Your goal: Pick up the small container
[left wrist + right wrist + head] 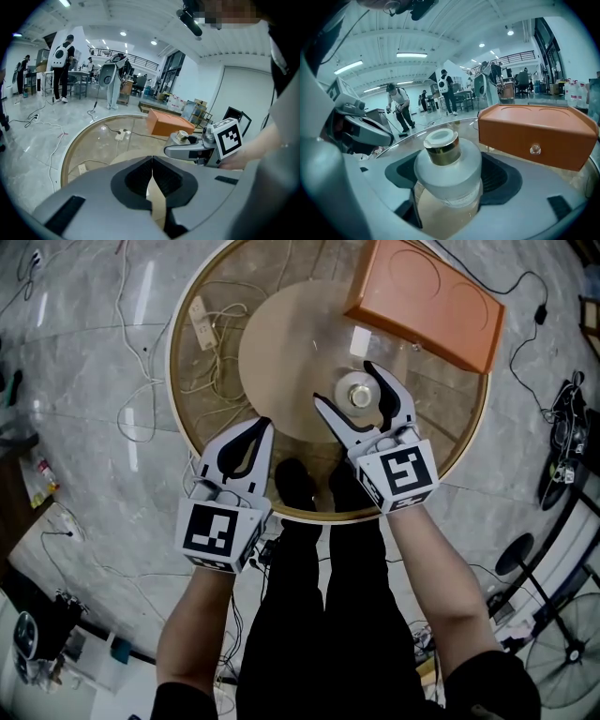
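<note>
Right gripper view: small frosted-glass container [447, 173] with gold collar and white cap sits between the jaws of the right gripper [342, 382]. The jaws are spread wide, and both dark pads look pressed to its sides, so a grip seems to be on. Head view puts the container [359, 395] right of the middle of the round glass table with a gold rim [172, 371], near the orange rectangular box with a small knob [427, 301], which lies at the far right and is not touching it.

Left gripper [267, 421] hangs at the table's near left edge. Its jaws are fully together with nothing between them, confirmed in the left gripper view [152, 159].

Progress, judged: reach and closing look done, and the lift is still left. I cannot tell whether the base has cleared the glass yet; it looks to be still down.

Counts:
- 1 container
- 1 orange box
- 1 table
- 2 grippers
- 1 white power strip [202, 322], seen through the glass on the floor with loose cables
- several people standing far off in the background of both gripper views
</note>
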A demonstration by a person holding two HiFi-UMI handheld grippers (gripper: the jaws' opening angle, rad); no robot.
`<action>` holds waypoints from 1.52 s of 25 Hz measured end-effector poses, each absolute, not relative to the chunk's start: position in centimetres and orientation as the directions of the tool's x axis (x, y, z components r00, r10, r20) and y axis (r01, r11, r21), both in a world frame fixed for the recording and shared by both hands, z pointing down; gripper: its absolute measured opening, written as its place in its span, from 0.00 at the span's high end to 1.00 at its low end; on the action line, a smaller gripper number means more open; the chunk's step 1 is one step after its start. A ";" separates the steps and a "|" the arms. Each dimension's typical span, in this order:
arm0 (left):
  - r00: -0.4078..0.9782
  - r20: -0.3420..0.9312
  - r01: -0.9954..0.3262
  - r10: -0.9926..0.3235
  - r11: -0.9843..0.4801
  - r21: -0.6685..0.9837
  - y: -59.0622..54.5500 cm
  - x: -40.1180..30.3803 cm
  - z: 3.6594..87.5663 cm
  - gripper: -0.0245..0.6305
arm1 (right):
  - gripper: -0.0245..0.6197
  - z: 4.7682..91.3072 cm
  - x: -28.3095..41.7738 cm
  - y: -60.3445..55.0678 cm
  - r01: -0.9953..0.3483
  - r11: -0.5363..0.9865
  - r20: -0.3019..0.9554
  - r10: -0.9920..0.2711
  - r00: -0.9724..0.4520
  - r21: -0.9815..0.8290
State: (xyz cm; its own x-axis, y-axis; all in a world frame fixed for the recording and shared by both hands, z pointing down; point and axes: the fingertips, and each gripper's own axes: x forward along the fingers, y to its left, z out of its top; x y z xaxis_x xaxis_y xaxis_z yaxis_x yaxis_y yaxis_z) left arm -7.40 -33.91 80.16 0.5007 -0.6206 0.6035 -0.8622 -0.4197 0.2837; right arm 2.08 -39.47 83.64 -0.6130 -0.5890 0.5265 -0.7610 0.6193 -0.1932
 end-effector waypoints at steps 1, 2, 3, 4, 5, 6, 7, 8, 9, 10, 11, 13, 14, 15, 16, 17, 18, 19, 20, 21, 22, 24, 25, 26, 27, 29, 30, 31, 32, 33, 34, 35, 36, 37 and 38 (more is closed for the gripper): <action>0.501 0.603 -0.862 -0.621 -0.418 0.286 -33.8 -7.5 80.2 0.94 | 0.37 83.7 2.0 -39.5 -0.761 0.622 0.528 -0.590 -0.611 -0.185; 0.500 0.602 -0.863 -0.622 -0.417 0.286 -33.7 -7.5 80.1 0.94 | 0.37 83.7 1.9 -39.6 -0.761 0.624 0.529 -0.592 -0.608 -0.176; 0.500 0.603 -0.863 -0.622 -0.416 0.286 -33.7 -7.7 80.2 0.94 | 0.37 83.8 1.9 -39.7 -0.763 0.626 0.531 -0.595 -0.603 -0.165; 0.500 0.603 -0.863 -0.622 -0.416 0.286 -33.6 -7.8 80.2 0.94 | 0.37 83.9 1.8 -39.8 -0.765 0.626 0.533 -0.601 -0.596 -0.151; 0.499 0.603 -0.863 -0.622 -0.416 0.286 -33.5 -7.9 80.3 0.94 | 0.38 84.1 1.8 -39.9 -0.769 0.625 0.537 -0.607 -0.586 -0.134; 0.498 0.604 -0.864 -0.622 -0.414 0.286 -33.5 -8.0 80.4 0.94 | 0.38 84.2 1.7 -39.9 -0.773 0.623 0.543 -0.612 -0.575 -0.116; 0.497 0.605 -0.865 -0.622 -0.411 0.288 -33.4 -8.1 80.5 0.94 | 0.39 84.3 1.5 -39.9 -0.777 0.623 0.551 -0.616 -0.563 -0.097; 0.497 0.605 -0.865 -0.623 -0.408 0.290 -33.3 -8.2 80.5 0.94 | 0.39 84.3 1.3 -39.8 -0.778 0.623 0.557 -0.619 -0.554 -0.081; 0.497 0.604 -0.866 -0.623 -0.406 0.293 -33.2 -8.3 80.5 0.94 | 0.40 84.3 1.2 -39.8 -0.779 0.624 0.560 -0.621 -0.548 -0.069; 0.498 0.603 -0.865 -0.624 -0.404 0.296 -33.2 -8.2 80.5 0.94 | 0.41 84.3 1.2 -39.7 -0.778 0.625 0.562 -0.622 -0.545 -0.062; 0.499 0.601 -0.865 -0.624 -0.404 0.299 -33.1 -8.2 80.5 0.94 | 0.41 84.3 1.1 -39.7 -0.777 0.627 0.562 -0.623 -0.545 -0.059; 0.502 0.600 -0.863 -0.623 -0.406 0.300 -33.0 -8.2 80.6 0.94 | 0.41 84.3 1.1 -39.7 -0.776 0.629 0.561 -0.624 -0.544 -0.054; 0.502 0.600 -0.863 -0.623 -0.407 0.300 -32.9 -8.2 80.7 0.94 | 0.41 84.4 1.1 -39.8 -0.776 0.629 0.561 -0.626 -0.542 -0.049; 0.502 0.601 -0.863 -0.622 -0.406 0.301 -32.9 -8.2 80.7 0.94 | 0.41 84.4 1.1 -39.8 -0.777 0.628 0.560 -0.629 -0.539 -0.042; 0.502 0.601 -0.863 -0.621 -0.406 0.302 -32.8 -8.2 80.8 0.94 | 0.42 84.4 1.2 -39.8 -0.779 0.626 0.559 -0.634 -0.534 -0.034; 0.502 0.602 -0.863 -0.620 -0.405 0.303 -32.7 -8.1 80.8 0.94 | 0.42 84.4 1.2 -39.9 -0.780 0.625 0.557 -0.639 -0.530 -0.026; 0.503 0.603 -0.863 -0.619 -0.405 0.304 -32.6 -8.1 80.8 0.94 | 0.42 84.4 1.2 -39.9 -0.780 0.625 0.553 -0.644 -0.528 -0.018; 0.503 0.604 -0.862 -0.618 -0.406 0.304 -32.5 -8.1 80.8 0.94 | 0.42 84.5 1.3 -39.9 -0.779 0.627 0.548 -0.648 -0.529 -0.011; 0.504 0.604 -0.861 -0.617 -0.408 0.303 -32.4 -8.0 80.8 0.94 | 0.43 84.5 1.3 -39.9 -0.779 0.627 0.545 -0.651 -0.529 -0.007; 0.505 0.605 -0.861 -0.616 -0.410 0.302 -32.3 -8.0 80.8 0.94 | 0.43 84.4 1.3 -39.9 -0.781 0.624 0.547 -0.650 -0.527 -0.011; 0.505 0.605 -0.861 -0.615 -0.411 0.301 -32.2 -8.0 80.9 0.93 | 0.43 84.4 1.4 -39.9 -0.784 0.620 0.551 -0.647 -0.527 -0.022; 0.505 0.605 -0.861 -0.616 -0.411 0.300 -32.1 -7.9 80.8 0.94 | 0.43 84.2 1.5 -39.9 -0.788 0.613 0.548 -0.642 -0.536 -0.053; 0.505 0.604 -0.861 -0.616 -0.412 0.299 -32.0 -7.9 80.8 0.93 | 0.43 84.1 1.7 -39.9 -0.789 0.611 0.544 -0.641 -0.541 -0.066; 0.505 0.603 -0.861 -0.617 -0.412 0.300 -32.0 -7.9 80.7 0.94 | 0.43 84.0 1.9 -39.8 -0.789 0.610 0.540 -0.642 -0.545 -0.072; 0.506 0.602 -0.860 -0.618 -0.412 0.300 -31.9 -8.0 80.6 0.94 | 0.43 83.9 2.0 -39.7 -0.789 0.610 0.537 -0.643 -0.546 -0.071; 0.507 0.600 -0.860 -0.619 -0.414 0.300 -31.9 -8.0 80.5 0.93 | 0.43 83.5 2.2 -39.6 -0.788 0.611 0.531 -0.646 -0.548 -0.070; 0.507 0.599 -0.859 -0.619 -0.415 0.299 -31.9 -8.0 80.4 0.94 | 0.43 83.3 2.2 -39.5 -0.787 0.612 0.526 -0.646 -0.553 -0.076; 0.507 0.598 -0.860 -0.620 -0.416 0.297 -31.9 -8.0 80.3 0.94 | 0.43 83.0 2.2 -39.5 -0.785 0.614 0.521 -0.644 -0.560 -0.084; 0.506 0.597 -0.860 -0.622 -0.416 0.295 -31.9 -8.1 80.2 0.94 | 0.43 82.7 2.2 -39.4 -0.783 0.616 0.516 -0.643 -0.566 -0.092; 0.505 0.596 -0.861 -0.624 -0.416 0.294 -31.9 -8.1 80.0 0.93 | 0.43 82.2 2.2 -39.3 -0.782 0.615 0.513 -0.642 -0.570 -0.099; 0.504 0.594 -0.861 -0.627 -0.416 0.292 -31.9 -8.1 79.7 0.94 | 0.43 81.7 2.2 -39.1 -0.781 0.615 0.510 -0.641 -0.573 -0.104; 0.503 0.592 -0.862 -0.630 -0.416 0.290 -31.9 -8.1 79.3 0.94 | 0.43 81.1 2.1 -38.9 -0.778 0.619 0.509 -0.639 -0.577 -0.107; 0.504 0.588 -0.861 -0.633 -0.418 0.288 -31.8 -8.1 78.8 0.94 | 0.43 80.4 2.0 -38.6 -0.772 0.626 0.507 -0.634 -0.584 -0.107; 0.506 0.583 -0.860 -0.635 -0.422 0.287 -31.8 -8.1 78.1 0.94 | 0.43 79.7 1.9 -38.2 -0.765 0.635 0.507 -0.627 -0.591 -0.107; 0.512 0.575 -0.857 -0.638 -0.429 0.286 -31.8 -7.9 77.4 0.94 | 0.43 78.8 1.8 -37.9 -0.760 0.641 0.506 -0.623 -0.597 -0.108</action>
